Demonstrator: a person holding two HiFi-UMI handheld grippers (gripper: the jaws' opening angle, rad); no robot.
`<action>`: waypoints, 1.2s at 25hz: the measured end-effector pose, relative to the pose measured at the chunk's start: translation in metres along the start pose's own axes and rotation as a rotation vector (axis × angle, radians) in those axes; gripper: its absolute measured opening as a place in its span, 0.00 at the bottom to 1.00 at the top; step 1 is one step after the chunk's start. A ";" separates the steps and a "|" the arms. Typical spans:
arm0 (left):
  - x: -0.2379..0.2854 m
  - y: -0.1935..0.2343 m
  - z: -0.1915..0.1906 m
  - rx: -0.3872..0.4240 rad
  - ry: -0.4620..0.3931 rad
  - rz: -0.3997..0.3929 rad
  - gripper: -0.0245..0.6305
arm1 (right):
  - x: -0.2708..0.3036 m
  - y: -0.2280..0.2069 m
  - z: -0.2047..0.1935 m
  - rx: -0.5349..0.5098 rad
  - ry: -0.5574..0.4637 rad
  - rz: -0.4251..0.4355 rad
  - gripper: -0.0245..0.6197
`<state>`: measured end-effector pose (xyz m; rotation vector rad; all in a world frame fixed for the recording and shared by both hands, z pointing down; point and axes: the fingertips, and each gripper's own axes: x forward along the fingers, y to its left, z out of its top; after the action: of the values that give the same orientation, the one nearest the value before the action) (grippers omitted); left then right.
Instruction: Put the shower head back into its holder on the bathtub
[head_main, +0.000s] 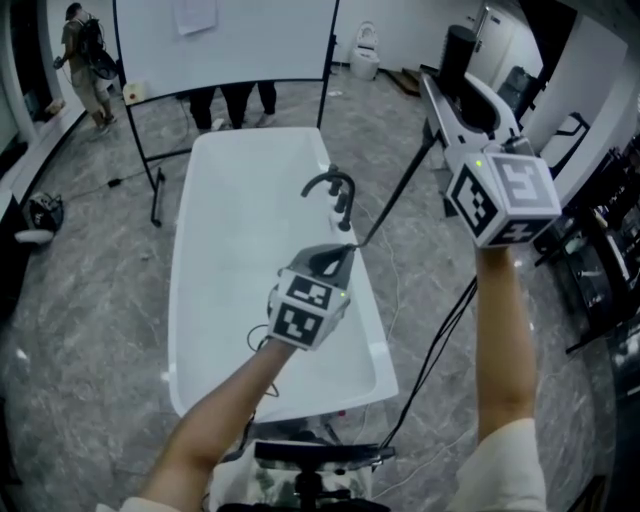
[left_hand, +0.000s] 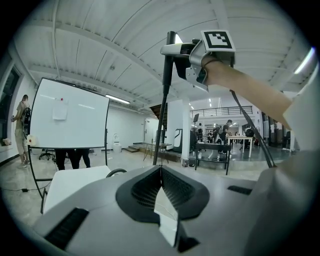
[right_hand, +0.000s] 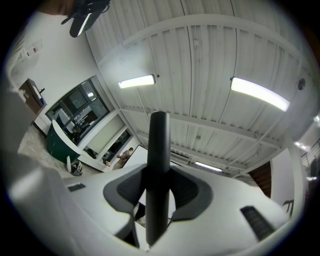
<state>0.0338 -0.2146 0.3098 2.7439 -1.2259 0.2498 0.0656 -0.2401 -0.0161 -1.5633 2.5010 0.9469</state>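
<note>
- The right claw (left_hand: 175, 49) is raised high at the right and pinches the shower head (right_hand: 158, 165), a dark slim rod that stands upright between its jaws.
- Below that claw the dark stem slants down and ends just beside the tip of the left claw (head_main: 340, 255).
- The left claw is pressed together, and nothing is gripped between its jaws.
- It hangs low over the white bathtub (head_main: 240, 200), above the rim on the tub's right side.
- Just beyond the left claw's tip a dark curved faucet (head_main: 335, 190) stands on that rim; the holder cannot be told apart from it.
- The tub sits on a grey marbled floor (head_main: 100, 300).
- Past the tub's far end stands a whiteboard (head_main: 230, 40) on a frame, with people's legs behind it.
- A person with a backpack (head_main: 85, 60) is far left of the left claw, and a toilet (head_main: 365, 55) is far ahead.
- Above the right claw is a white ribbed ceiling (right_hand: 210, 50) with strip lights (right_hand: 259, 93).
</note>
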 end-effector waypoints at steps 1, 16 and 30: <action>0.004 0.001 0.000 0.000 0.001 0.004 0.06 | 0.003 -0.003 -0.003 0.004 -0.002 0.003 0.27; 0.054 0.018 0.000 -0.008 0.033 0.085 0.06 | 0.045 -0.053 -0.039 0.036 -0.050 0.036 0.27; 0.098 0.032 0.001 -0.025 0.062 0.128 0.06 | 0.081 -0.073 -0.084 0.072 -0.053 0.084 0.27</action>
<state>0.0745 -0.3072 0.3305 2.6199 -1.3798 0.3270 0.1096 -0.3702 -0.0101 -1.4044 2.5526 0.8842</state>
